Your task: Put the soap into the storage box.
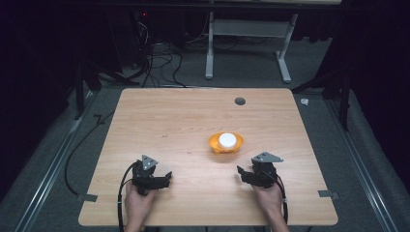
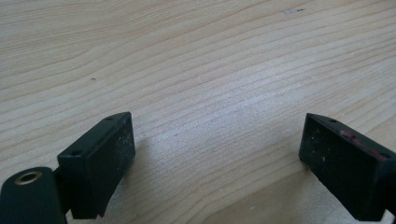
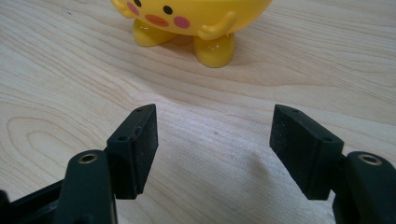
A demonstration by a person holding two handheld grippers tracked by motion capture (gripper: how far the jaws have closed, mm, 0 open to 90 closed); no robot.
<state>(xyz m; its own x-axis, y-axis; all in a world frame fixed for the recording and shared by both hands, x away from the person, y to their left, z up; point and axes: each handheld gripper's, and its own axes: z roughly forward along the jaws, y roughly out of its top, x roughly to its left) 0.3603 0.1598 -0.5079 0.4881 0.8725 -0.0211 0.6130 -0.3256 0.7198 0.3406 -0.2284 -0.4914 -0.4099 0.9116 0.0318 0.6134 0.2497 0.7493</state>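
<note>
High view shows a yellow chick bowl point(image 1: 226, 143) with a white ball point(image 1: 227, 140) inside, just far-left of the right gripper point(image 1: 243, 172). Both it and the left gripper point(image 1: 166, 178) have jaws spread wide, pinching nothing, on the wooden table point(image 1: 183, 116).

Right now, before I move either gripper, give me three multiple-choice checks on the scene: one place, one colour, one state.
1. Where is the bowl?
A. on the floor
B. on the table, ahead of the right gripper
C. under the table

2. What colour is the bowl?
A. blue
B. green
C. yellow

3. How do the right gripper's jaws stand?
A. apart, nothing between them
B. clamped on the bowl
C. clamped on a cable

B: the right gripper view shows it just ahead on the wood.
C: its body is yellow.
A: bare wood shows between the jaws.
</note>
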